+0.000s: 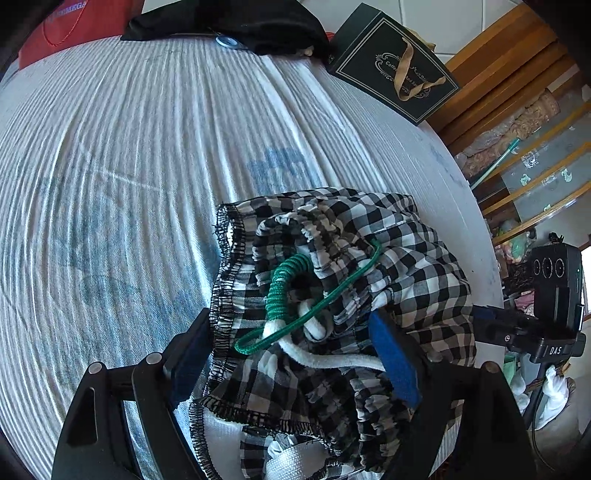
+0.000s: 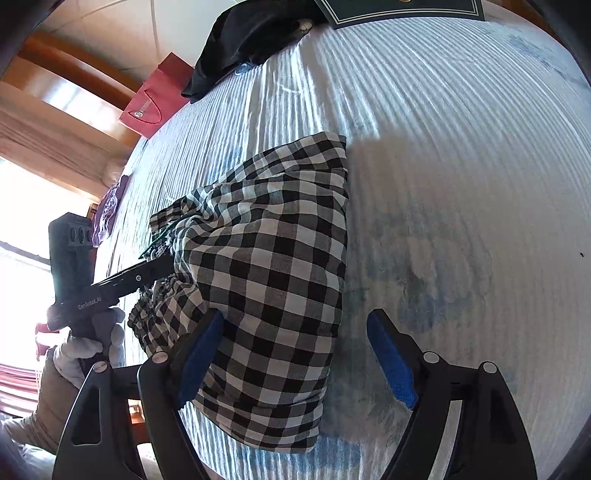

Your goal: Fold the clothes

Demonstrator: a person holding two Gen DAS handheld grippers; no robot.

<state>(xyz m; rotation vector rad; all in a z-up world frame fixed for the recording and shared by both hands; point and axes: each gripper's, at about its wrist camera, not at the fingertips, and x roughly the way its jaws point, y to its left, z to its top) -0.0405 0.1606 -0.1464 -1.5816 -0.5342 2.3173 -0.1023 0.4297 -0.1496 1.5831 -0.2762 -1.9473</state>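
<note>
Left wrist view: left gripper (image 1: 295,354) stands wide open astride the gathered waistband end of the checked garment (image 1: 343,266), gripping nothing. A green elastic cord (image 1: 291,295) and white drawstring (image 1: 332,360) lie loose on top. Best to tuck both inside before closing, and to pinch the waistband edge only, not the cord. The garment lies bunched on the striped bed (image 1: 129,166), near its right edge. A dark gift bag (image 1: 391,62) and black cloth (image 1: 240,22) sit at the far end.

Right wrist view: right gripper (image 2: 295,362) is open over the garment's flat hem end (image 2: 273,295), pads clear. It should grip the near corner and keep tension level with the left. A red bag (image 2: 155,99) stands beside the bed; wooden furniture is beyond.
</note>
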